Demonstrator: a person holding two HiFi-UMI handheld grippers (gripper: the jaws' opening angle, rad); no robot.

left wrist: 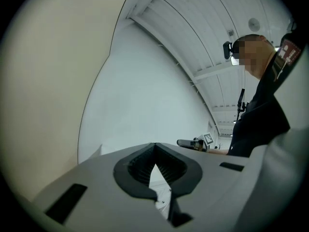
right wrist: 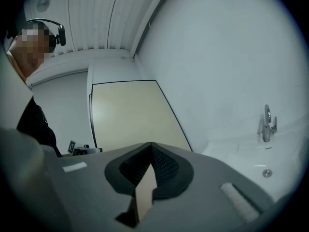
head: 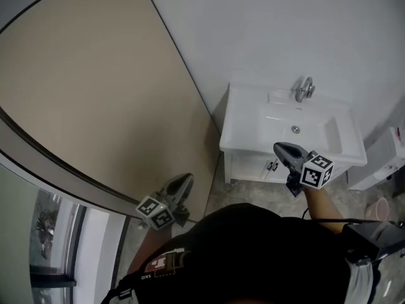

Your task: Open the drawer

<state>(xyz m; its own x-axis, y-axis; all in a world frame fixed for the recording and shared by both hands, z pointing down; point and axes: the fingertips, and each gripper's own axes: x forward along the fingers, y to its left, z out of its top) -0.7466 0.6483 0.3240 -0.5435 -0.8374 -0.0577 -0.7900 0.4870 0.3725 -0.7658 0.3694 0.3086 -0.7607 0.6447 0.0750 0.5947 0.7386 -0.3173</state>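
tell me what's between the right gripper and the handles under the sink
Nothing: in the head view only bare white cabinet front separates the right gripper from the handles.

Sink (head: 243,122) atop cabinet (head: 252,168), right of door (head: 95,87)

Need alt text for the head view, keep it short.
Steep downward look at a white sink with a faucet, set on a closed white cabinet. The right gripper hovers in front of the sink's front edge, jaws shut and empty. The left gripper is at lower left beside a beige door.
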